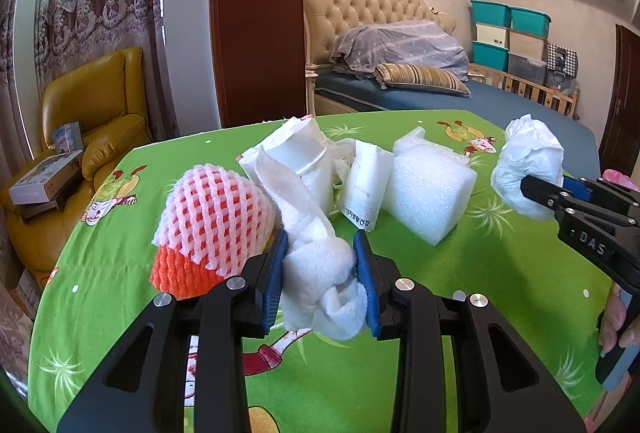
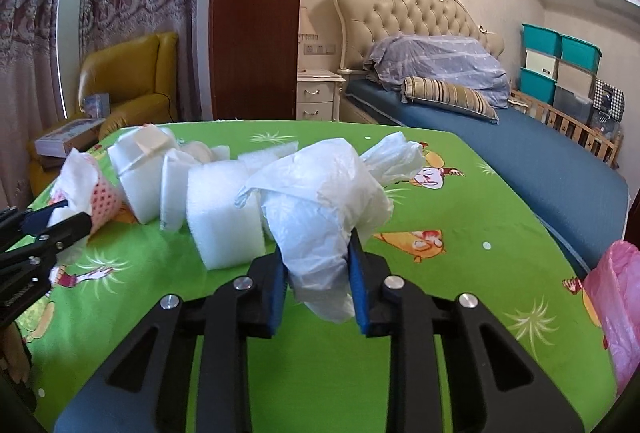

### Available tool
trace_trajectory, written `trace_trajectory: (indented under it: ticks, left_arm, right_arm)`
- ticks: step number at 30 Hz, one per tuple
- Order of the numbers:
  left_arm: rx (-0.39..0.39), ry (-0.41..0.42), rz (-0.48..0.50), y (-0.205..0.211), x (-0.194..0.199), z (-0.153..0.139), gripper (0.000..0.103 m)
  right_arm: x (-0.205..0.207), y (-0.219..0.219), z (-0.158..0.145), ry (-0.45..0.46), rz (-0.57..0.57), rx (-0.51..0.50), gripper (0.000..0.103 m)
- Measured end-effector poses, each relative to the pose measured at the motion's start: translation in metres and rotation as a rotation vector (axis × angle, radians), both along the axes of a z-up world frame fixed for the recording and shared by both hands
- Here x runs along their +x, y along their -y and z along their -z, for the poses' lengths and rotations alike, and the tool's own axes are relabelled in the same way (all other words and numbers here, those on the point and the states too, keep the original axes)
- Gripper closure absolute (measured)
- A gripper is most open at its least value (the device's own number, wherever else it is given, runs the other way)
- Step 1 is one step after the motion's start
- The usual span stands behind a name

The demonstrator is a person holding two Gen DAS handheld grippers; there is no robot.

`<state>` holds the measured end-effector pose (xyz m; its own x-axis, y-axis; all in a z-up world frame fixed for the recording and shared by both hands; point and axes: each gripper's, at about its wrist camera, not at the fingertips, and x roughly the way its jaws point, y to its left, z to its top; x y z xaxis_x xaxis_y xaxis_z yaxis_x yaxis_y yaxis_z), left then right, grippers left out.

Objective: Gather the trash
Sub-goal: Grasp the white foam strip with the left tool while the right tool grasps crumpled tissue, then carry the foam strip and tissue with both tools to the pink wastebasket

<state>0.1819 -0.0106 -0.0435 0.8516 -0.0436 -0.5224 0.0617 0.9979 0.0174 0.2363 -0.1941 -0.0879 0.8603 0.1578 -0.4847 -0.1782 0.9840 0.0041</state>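
Pinching a knotted strip of soft white foam wrap [image 1: 320, 273] between its blue pads, the left gripper [image 1: 322, 265] holds that scrap just above the green cartoon-print tablecloth [image 1: 500, 273], while the right gripper [image 2: 316, 269] is clamped on a crumpled white plastic bag [image 2: 324, 201] lifted over the same cloth. Both pieces look nearly weightless and squashy, so I judge a firm pinch through the bunched middle is best; the film bag seems slippery and might slide out of a loose hold. Other trash waits on the cloth: a pink-and-orange foam fruit net [image 1: 212, 221], a white foam block [image 1: 432, 189], and a printed white packet [image 1: 364, 189]. A pink plastic bag [image 2: 616, 309], cut off at the right edge, may be the bin, though its mouth is hidden.
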Motion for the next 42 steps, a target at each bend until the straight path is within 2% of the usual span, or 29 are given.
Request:
trace_trajectory:
  ticks: [6, 18, 23, 34, 42]
  left_arm:
    - [0.036, 0.014, -0.002, 0.007, -0.002, 0.000, 0.071]
    - [0.082, 0.057, -0.010, 0.017, -0.010, -0.003, 0.071]
    - [0.063, 0.068, -0.002, 0.018, -0.018, -0.006, 0.071]
    - [0.064, 0.057, 0.131, 0.057, -0.046, -0.001, 0.071]
    - [0.083, 0.082, 0.199, 0.083, -0.056, -0.003, 0.071]
  right_arm:
    - [-0.025, -0.010, -0.002, 0.029, -0.041, -0.016, 0.076]
    - [-0.054, -0.008, 0.006, 0.005, -0.079, 0.001, 0.076]
    - [-0.066, -0.002, 0.004, 0.012, -0.086, 0.000, 0.076]
    - [-0.086, 0.031, 0.000, 0.036, -0.040, 0.045, 0.076]
    - [-0.103, 0.055, 0.000, 0.067, -0.007, 0.048, 0.076]
